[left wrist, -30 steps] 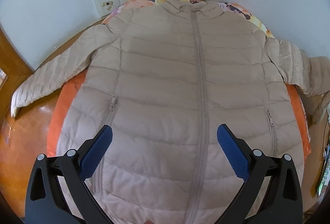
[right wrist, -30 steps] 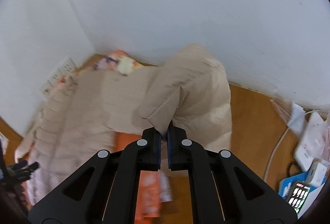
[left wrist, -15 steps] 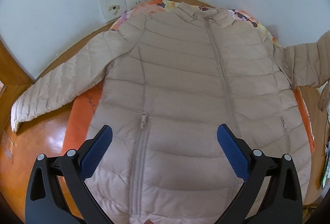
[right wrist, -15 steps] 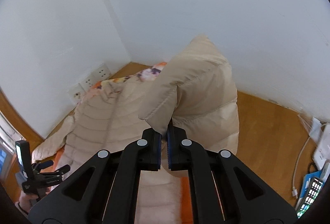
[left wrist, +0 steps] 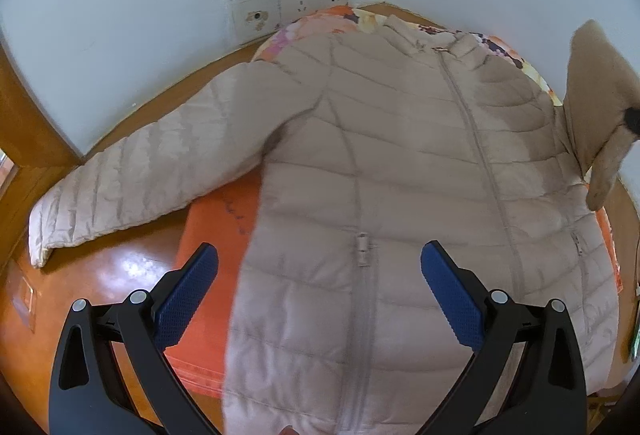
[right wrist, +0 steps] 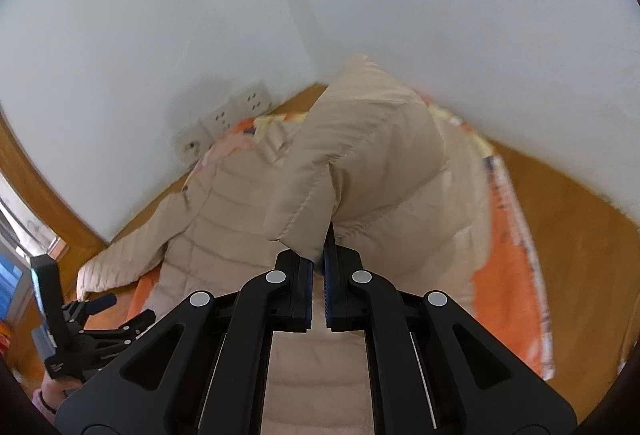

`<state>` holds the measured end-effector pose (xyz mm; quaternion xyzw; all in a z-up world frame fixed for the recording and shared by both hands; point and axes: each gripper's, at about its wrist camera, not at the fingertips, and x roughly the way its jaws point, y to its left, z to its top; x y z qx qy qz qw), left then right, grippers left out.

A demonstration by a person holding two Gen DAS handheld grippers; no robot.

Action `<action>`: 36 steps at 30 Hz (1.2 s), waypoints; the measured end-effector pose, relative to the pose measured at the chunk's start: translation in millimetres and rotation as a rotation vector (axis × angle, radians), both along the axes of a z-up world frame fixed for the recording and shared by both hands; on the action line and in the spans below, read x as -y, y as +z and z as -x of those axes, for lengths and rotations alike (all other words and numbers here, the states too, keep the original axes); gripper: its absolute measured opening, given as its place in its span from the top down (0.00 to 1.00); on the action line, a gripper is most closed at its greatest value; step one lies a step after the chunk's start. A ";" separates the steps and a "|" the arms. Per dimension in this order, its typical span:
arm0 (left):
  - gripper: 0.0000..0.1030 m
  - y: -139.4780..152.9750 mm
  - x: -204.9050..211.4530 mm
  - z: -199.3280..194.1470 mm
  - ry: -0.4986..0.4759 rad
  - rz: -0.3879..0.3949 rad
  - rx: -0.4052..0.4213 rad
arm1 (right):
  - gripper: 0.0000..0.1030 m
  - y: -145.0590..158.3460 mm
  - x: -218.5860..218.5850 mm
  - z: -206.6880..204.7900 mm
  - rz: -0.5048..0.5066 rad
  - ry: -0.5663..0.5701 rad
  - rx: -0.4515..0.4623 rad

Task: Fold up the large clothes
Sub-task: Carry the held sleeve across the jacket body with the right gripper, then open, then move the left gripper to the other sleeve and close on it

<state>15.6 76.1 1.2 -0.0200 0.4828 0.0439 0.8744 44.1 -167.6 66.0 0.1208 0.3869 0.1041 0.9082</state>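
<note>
Jacket: beige quilted puffer jacket (left wrist: 400, 163), zipped, front up, spread on orange floral blanket (left wrist: 216, 219) over wooden floor (left wrist: 100, 275).
Right gripper (right wrist: 319, 267): fingers clenched on right sleeve (right wrist: 360, 171), lifted above body.
Left gripper (left wrist: 319, 299): fingers released, empty, above hem.
Left sleeve (left wrist: 152, 171): outstretched, unfolded.
Progress: early; first sleeve fold underway, body folds remaining.

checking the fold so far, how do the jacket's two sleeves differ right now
The left sleeve lies flat, stretched out past the orange mat onto the wooden floor; the right sleeve is lifted off the floor and bent over.
No gripper touches the left sleeve, and the left gripper is open; the right gripper is shut on the right sleeve.
Both are beige and quilted.
</note>
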 end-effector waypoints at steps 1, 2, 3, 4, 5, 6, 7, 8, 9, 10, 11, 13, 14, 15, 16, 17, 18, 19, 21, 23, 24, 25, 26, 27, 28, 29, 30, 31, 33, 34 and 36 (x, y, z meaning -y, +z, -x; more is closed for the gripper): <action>0.05 -0.7 -4.8 0.4 0.001 0.002 0.000 | 0.95 -8.4 -9.5 -6.5 0.000 0.010 -0.020; 0.05 -1.3 -8.9 1.3 0.001 0.005 0.000 | 0.95 -15.2 -15.6 -12.5 0.001 0.014 -0.038; 0.05 -1.7 -13.2 1.7 0.002 0.007 0.000 | 0.95 -23.9 -22.8 -18.8 0.000 0.022 -0.058; 0.05 -2.1 -16.6 1.6 0.002 0.009 0.001 | 0.95 -31.3 -29.1 -24.7 0.000 0.024 -0.076; 0.05 -2.7 -21.5 2.3 0.002 0.011 0.001 | 0.95 -39.7 -35.3 -30.0 0.004 0.024 -0.093; 0.05 -3.2 -25.3 2.9 0.002 0.013 0.001 | 0.95 -45.5 -39.6 -33.7 0.008 0.023 -0.106; 0.05 -3.9 -29.2 3.5 0.002 0.014 0.001 | 0.95 -52.8 -44.8 -38.3 0.013 0.021 -0.123; 0.05 -4.9 -33.3 3.9 0.002 0.015 0.000 | 0.95 -61.2 -50.9 -44.5 0.019 0.016 -0.138; 0.05 -6.1 -36.1 4.2 0.003 0.015 -0.001 | 0.95 -66.3 -53.6 -47.7 0.024 0.015 -0.149; 0.05 -7.3 -39.1 5.0 0.004 0.015 -0.002 | 0.94 -72.0 -56.0 -50.9 0.032 0.013 -0.162; 0.05 -8.4 -41.9 5.3 0.004 0.016 -0.004 | 0.94 -80.4 -61.7 -55.2 0.047 0.010 -0.177; 0.05 -11.2 -48.6 5.4 0.007 0.022 -0.010 | 0.89 -90.9 -65.8 -59.5 0.056 0.011 -0.197; 0.05 -11.7 -50.8 5.2 0.007 0.023 -0.011 | 0.88 -96.6 -69.3 -61.9 0.062 0.009 -0.206; 0.05 -12.0 -54.3 5.8 0.006 0.022 -0.011 | 0.85 -101.0 -72.4 -63.6 0.063 0.009 -0.211; 0.05 -12.4 -56.5 6.0 0.006 0.022 -0.011 | 0.80 -104.4 -74.5 -64.6 0.066 0.007 -0.214; 0.05 -12.8 -58.1 5.8 0.006 0.022 -0.011 | 0.77 -107.0 -77.3 -65.3 0.068 0.007 -0.215; 0.05 -13.0 -59.9 5.6 0.006 0.024 -0.011 | 0.72 -107.8 -79.6 -65.2 0.066 0.007 -0.210; 0.05 -13.1 -60.7 5.6 0.005 0.026 -0.011 | 0.66 -108.0 -81.1 -65.2 0.065 0.007 -0.209; 0.05 -13.0 -61.4 5.9 0.001 0.026 -0.010 | 0.55 -104.9 -84.9 -62.4 0.059 0.006 -0.209; 0.05 -12.1 -60.9 5.8 -0.008 0.026 -0.007 | 0.39 -99.4 -88.3 -56.1 0.039 0.010 -0.201; 0.05 -11.6 -60.0 5.7 -0.017 0.027 -0.005 | 0.35 -96.2 -89.8 -51.7 0.034 0.007 -0.197; 0.05 -11.0 -58.7 5.3 -0.025 0.028 -0.003 | 0.31 -91.6 -91.4 -45.4 0.024 0.009 -0.189; 0.05 -10.5 -56.7 4.6 -0.037 0.027 0.000 | 0.30 -88.3 -92.8 -40.4 0.018 0.011 -0.188; 0.05 -9.5 -54.5 3.7 -0.047 0.026 0.002 | 0.28 -83.7 -93.5 -33.8 0.011 0.010 -0.179; 0.05 -8.8 -52.3 2.7 -0.057 0.026 0.005 | 0.26 -79.6 -93.9 -29.1 0.006 0.008 -0.172; 0.05 -8.2 -49.1 1.7 -0.069 0.026 0.009 | 0.25 -72.9 -92.6 -20.1 -0.005 0.004 -0.156; 0.05 -7.0 -45.1 0.2 -0.084 0.027 0.013 | 0.23 -67.7 -91.0 -14.5 -0.011 -0.003 -0.145; 0.05 -6.0 -41.5 -1.0 -0.097 0.028 0.016 | 0.22 -62.6 -88.8 -8.8 -0.014 -0.010 -0.135; 0.05 -3.0 -32.3 -4.0 -0.130 0.027 0.026 | 0.21 -53.7 -82.7 2.4 -0.009 -0.033 -0.121; 0.05 -1.4 -26.8 -5.3 -0.147 0.027 0.031 | 0.21 -50.2 -78.3 8.4 -0.003 -0.049 -0.116; 0.05 0.8 -15.0 -8.5 -0.189 0.025 0.036 | 0.20 -45.0 -67.6 19.7 0.010 -0.087 -0.113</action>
